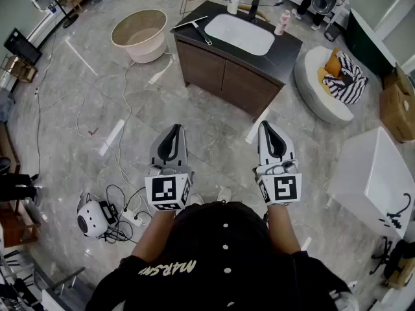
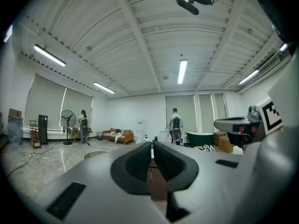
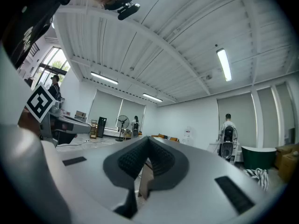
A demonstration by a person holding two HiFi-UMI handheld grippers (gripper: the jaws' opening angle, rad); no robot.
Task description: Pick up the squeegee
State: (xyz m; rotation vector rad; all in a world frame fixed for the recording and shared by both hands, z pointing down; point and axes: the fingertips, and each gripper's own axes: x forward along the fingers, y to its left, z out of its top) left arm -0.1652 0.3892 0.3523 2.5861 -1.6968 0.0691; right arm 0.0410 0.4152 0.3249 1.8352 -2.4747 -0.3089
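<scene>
The squeegee (image 1: 196,26), with a pale blade and a black handle, lies on the left end of the dark vanity counter (image 1: 285,47), beside the white sink (image 1: 240,34). Both grippers hover level over the floor, well short of the vanity. My left gripper (image 1: 174,129) is shut with nothing in it, and so is my right gripper (image 1: 268,126). In the left gripper view the left gripper (image 2: 152,143) has its pads close together, pointing at the vanity front. The right gripper view shows the right gripper (image 3: 148,139) with pads meeting. The squeegee is not visible in either gripper view.
A beige round tub (image 1: 139,34) stands left of the vanity. A faucet (image 1: 253,9), a white bottle (image 1: 233,2) and a pink bottle (image 1: 282,23) stand on the counter. A round white seat (image 1: 319,91) and a white tub (image 1: 373,173) are to the right. Cables (image 1: 123,206) lie at the lower left.
</scene>
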